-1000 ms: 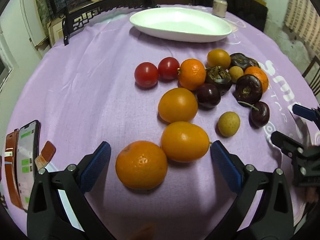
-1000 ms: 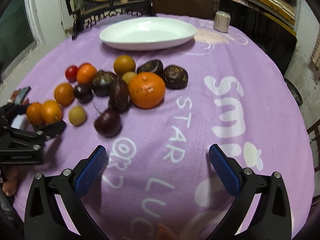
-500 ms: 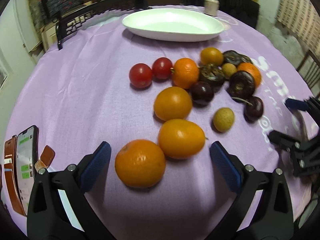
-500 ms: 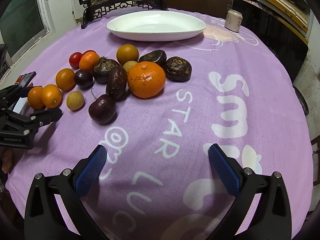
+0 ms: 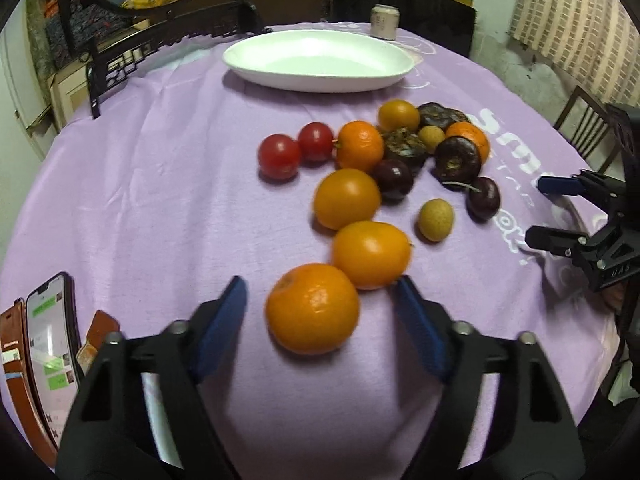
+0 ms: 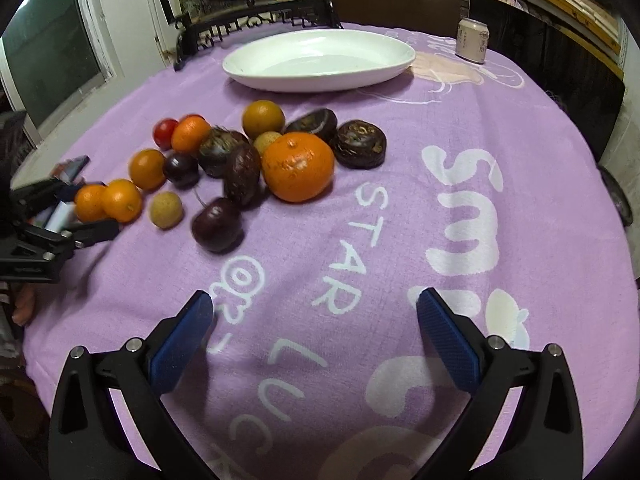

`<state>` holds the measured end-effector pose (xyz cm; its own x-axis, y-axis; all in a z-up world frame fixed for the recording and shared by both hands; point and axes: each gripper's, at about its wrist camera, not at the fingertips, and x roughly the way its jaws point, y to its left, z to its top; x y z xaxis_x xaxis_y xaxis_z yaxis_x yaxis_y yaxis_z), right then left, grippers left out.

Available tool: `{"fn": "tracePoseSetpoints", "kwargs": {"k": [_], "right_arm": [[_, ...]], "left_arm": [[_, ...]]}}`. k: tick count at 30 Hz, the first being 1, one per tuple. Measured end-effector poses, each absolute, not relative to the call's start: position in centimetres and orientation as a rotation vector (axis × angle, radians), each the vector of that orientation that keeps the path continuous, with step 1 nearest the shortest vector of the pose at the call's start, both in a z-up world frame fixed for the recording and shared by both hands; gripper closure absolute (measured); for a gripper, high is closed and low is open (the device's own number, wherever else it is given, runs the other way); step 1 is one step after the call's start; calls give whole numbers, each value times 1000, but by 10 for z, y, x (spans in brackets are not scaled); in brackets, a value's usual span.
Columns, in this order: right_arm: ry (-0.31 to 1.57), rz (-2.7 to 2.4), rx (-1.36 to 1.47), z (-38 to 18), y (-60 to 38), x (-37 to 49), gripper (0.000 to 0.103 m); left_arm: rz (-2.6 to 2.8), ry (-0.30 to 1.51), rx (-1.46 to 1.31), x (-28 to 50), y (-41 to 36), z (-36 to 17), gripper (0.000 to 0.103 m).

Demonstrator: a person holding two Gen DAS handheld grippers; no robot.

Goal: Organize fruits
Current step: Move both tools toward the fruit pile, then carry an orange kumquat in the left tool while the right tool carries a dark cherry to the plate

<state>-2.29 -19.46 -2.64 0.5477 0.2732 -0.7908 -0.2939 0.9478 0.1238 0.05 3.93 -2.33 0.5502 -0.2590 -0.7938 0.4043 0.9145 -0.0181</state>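
Several fruits lie on a purple tablecloth: oranges, red tomatoes [image 5: 279,156], dark plums and small yellow fruits. A white oval plate [image 5: 318,60] stands empty at the far side. My left gripper [image 5: 320,316] is open, its blue pads either side of the nearest orange [image 5: 313,308] without touching it; a second orange [image 5: 371,254] lies just beyond. My right gripper [image 6: 314,334] is open and empty over the printed cloth, near of a big orange [image 6: 298,166] and a dark plum [image 6: 217,224]. The left gripper also shows in the right wrist view [image 6: 76,218].
A phone in a brown case [image 5: 44,352] lies at the table's near left edge. A small can [image 6: 473,40] stands at the far right by the plate. Dark carved chairs [image 5: 132,56] stand behind the table. The right gripper shows in the left wrist view [image 5: 560,210].
My left gripper has narrowed and moved forward, so its pads now flank the nearest orange. My right gripper has shifted a little closer over the cloth.
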Motion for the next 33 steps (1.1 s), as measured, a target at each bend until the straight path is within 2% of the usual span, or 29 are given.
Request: {"fn": "tracePoseSetpoints", "kwargs": {"k": [2,5,6,8,12,13,16,18,20,26,33], "right_arm": [[892,384,28,-20,-197,-26,1],[822,422,52,-9,-194,-30,3],[822,431,32,-7,-188,-29,6],[845,459,5,-9,-176,-24,27],[901,486,-8,-16,-160,-6,36],[919,501,6,-18,-158,-3,42],[935,523,45,-19,-157,4,44],[930,514,23,-20,-153,9,51],[928,512,5,-21,-151,10,72],[930,570,54,-16,-165,-1,72],[783,509,132,42,-190,38,72]], "left_arm": [[-404,901,183,-3,35,-24,44],[-403,895,173,-7,37,-24,63],[-406,895,161,-8,39,-24,63],[-408,896,152,-10,41,-24,63],[-403,893,141,-12,45,-22,63],[-404,892,134,-12,46,-22,63],[-410,895,99,-8,51,-19,63],[-412,900,82,-5,53,-18,63],[-403,894,85,-3,53,-15,63],[-408,865,109,4,48,4,63],[-442,811,119,53,14,44,63]]}}
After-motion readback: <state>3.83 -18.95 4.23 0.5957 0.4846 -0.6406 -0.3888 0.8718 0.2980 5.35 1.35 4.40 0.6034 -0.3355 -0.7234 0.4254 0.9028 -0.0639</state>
